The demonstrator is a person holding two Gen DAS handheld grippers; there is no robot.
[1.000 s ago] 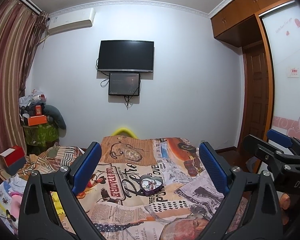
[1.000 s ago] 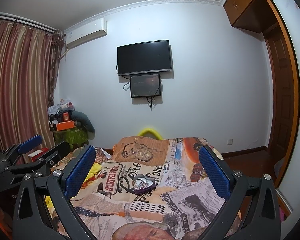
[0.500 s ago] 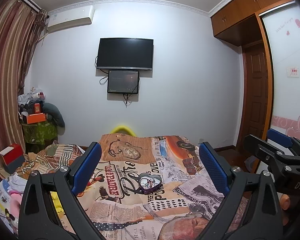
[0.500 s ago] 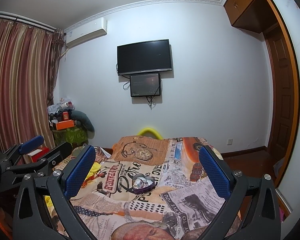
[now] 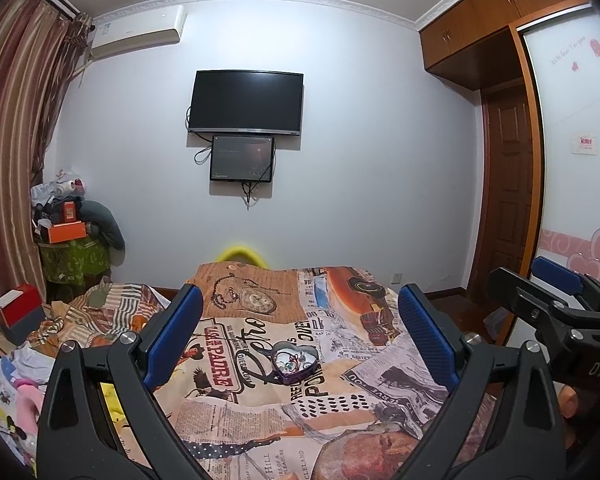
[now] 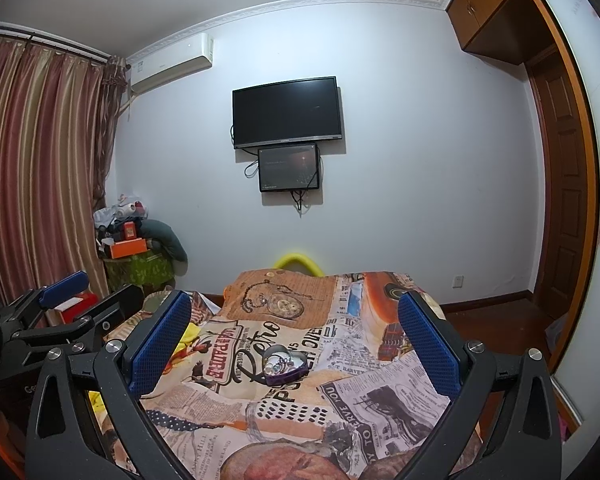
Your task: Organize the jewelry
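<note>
On bedspread (image 5: 260,412): heart tin (image 5: 295,362) w/ jewelry, well ahead of both tools (left (image 5: 300,336), right (image 6: 296,340)), spread wide, empty.

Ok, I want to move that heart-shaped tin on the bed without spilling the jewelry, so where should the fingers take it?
Grip the heart-shaped tin by its upright side wall, one finger on each flank, coming from above. It lies flat and open-topped on the bedspread with jewelry loose inside, so a level pinch across the walls should keep it from tipping. Both the left gripper and right gripper are open, short of it.
</note>
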